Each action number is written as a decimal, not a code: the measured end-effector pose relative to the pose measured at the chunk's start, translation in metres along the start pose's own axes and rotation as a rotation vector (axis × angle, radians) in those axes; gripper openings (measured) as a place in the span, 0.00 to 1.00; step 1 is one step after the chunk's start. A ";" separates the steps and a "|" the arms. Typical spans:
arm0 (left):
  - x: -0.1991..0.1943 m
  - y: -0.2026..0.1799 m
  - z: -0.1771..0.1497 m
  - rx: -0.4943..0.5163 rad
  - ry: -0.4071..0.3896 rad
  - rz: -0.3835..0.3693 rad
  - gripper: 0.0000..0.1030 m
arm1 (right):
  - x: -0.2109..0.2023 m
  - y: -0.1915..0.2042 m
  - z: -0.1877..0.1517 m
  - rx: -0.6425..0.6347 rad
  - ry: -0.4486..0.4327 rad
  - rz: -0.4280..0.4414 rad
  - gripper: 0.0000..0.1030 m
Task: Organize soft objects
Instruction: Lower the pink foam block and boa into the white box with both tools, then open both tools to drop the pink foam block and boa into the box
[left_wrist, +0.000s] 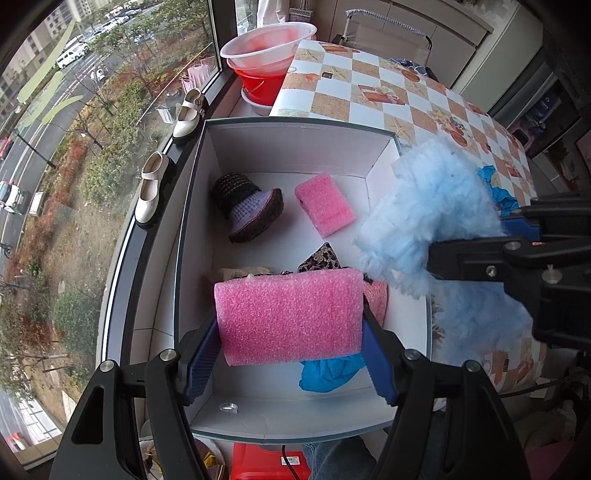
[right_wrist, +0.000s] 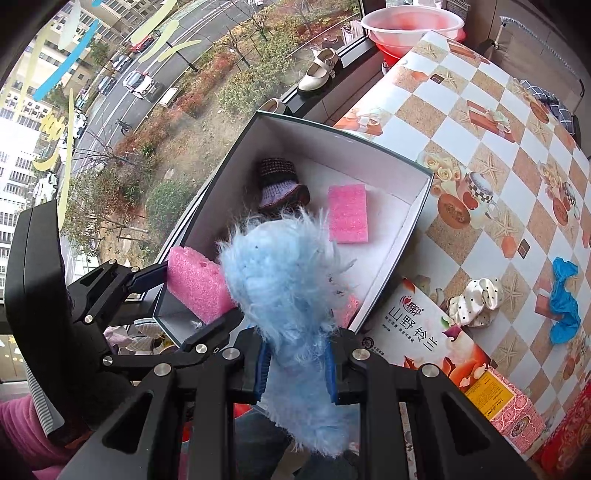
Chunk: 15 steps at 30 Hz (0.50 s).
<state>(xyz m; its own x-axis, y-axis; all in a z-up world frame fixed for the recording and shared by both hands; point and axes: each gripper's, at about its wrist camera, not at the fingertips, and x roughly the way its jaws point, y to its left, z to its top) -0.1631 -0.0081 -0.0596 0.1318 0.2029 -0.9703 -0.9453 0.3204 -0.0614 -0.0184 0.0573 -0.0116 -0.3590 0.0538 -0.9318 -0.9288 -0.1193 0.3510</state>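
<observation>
Left tool (left_wrist: 290, 354) in the left wrist view: clamped across a pink foam block (left_wrist: 290, 317), blue pads (left_wrist: 205, 354) pressing its two short ends, block hanging over the near half of the white box (left_wrist: 295, 129). Long axis of the block from nine to three o'clock, broad face toward the camera. Judged very light, springy and easily dented; gentle hold across the ends suits it, no risk of slipping on that rough skin. Deeper in the box, toward twelve o'clock, a knitted hat (left_wrist: 251, 210) tipped on its side, brim toward four o'clock, and a smaller pink foam pad (left_wrist: 325, 208) lying flat, long axis from eleven to five. Blue cloth (left_wrist: 328, 373) at the box's near edge. At three o'clock, right tool (left_wrist: 480, 258) carrying a blue fluffy piece (left_wrist: 436, 218) above the box's right wall.

Right tool (right_wrist: 295, 373) in the right wrist view: narrow, pinched on the fluffy piece (right_wrist: 284, 288), which rises toward twelve o'clock and also droops below the jaws. Judged weightless, limp and compressible; grips anywhere, best mid-body so neither end trails. On the checked surface (right_wrist: 480, 147) at three o'clock, well apart: a spotted scrunchie (right_wrist: 476, 299) and blue cloth (right_wrist: 561, 302), both not yet boxed.
</observation>
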 end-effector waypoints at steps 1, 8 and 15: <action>0.000 0.000 0.000 0.002 0.001 0.001 0.71 | 0.000 0.000 0.001 0.000 -0.002 0.000 0.24; 0.001 -0.002 0.000 0.003 0.010 0.025 0.72 | 0.002 0.005 0.014 -0.007 -0.016 0.008 0.24; 0.005 0.004 0.002 -0.036 0.021 0.056 0.76 | -0.002 0.005 0.022 0.009 -0.026 0.016 0.59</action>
<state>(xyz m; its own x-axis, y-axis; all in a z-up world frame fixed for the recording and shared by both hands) -0.1656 -0.0045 -0.0639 0.0726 0.1997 -0.9772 -0.9611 0.2756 -0.0151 -0.0248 0.0780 -0.0061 -0.3763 0.0777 -0.9232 -0.9235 -0.1111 0.3671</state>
